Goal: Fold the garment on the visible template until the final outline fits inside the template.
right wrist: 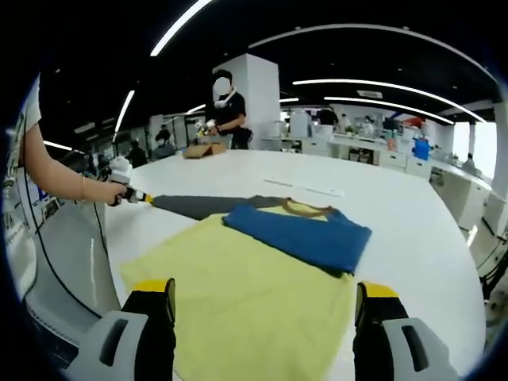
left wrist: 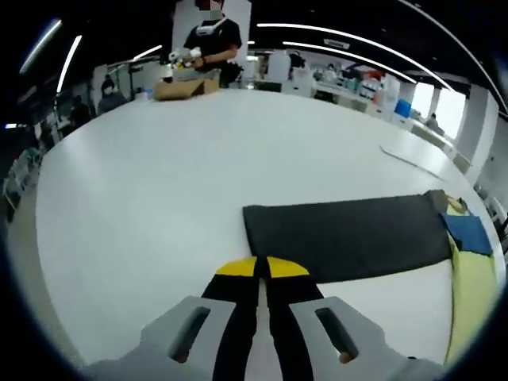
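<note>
A dark grey template mat (left wrist: 349,234) lies flat on the white table (left wrist: 159,198). My left gripper (left wrist: 262,268) is shut, its yellow tips right at the mat's near edge, with nothing seen between them. The yellow garment (left wrist: 472,294) with a blue part (left wrist: 468,232) lies past the mat's far end. In the right gripper view the yellow garment (right wrist: 246,294) is spread out ahead, its blue part (right wrist: 302,234) folded across the top below a brown collar (right wrist: 305,208). My right gripper (right wrist: 266,298) stands wide open over the cloth. A gloved hand holds the left gripper (right wrist: 136,195) at the template mat (right wrist: 198,206).
A cardboard box (left wrist: 186,86) sits at the table's far side, with a person (left wrist: 210,40) standing behind it. A thin strip (right wrist: 305,188) lies on the table beyond the garment. The table edge (right wrist: 111,262) runs close on the left of the right gripper view.
</note>
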The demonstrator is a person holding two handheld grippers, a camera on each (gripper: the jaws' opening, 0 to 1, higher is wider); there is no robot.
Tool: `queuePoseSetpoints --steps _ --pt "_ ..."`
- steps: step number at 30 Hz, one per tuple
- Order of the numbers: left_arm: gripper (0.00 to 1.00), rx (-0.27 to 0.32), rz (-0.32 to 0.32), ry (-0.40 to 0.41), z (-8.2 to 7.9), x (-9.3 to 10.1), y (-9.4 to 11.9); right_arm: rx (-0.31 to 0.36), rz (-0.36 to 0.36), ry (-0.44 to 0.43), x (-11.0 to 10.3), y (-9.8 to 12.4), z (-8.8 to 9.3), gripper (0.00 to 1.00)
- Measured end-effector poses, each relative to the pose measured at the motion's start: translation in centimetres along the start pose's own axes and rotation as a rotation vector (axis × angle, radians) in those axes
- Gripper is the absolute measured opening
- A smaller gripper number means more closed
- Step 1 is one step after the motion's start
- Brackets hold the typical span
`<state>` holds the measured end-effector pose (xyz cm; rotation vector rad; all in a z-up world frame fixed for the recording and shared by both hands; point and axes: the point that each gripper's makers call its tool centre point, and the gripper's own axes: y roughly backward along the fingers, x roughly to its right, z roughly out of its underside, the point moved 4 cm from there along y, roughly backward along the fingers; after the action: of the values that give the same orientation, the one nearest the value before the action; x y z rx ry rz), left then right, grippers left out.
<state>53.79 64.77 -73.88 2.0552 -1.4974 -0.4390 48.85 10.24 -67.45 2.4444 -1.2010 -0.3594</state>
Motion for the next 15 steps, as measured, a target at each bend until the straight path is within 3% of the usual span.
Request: queuePoseSetpoints --steps 15 --pt "0.0 0.049 0.045 -0.029 -1.8 1.8 1.6 0.004 -0.004 0.018 -0.1 -0.2 0.0 0.96"
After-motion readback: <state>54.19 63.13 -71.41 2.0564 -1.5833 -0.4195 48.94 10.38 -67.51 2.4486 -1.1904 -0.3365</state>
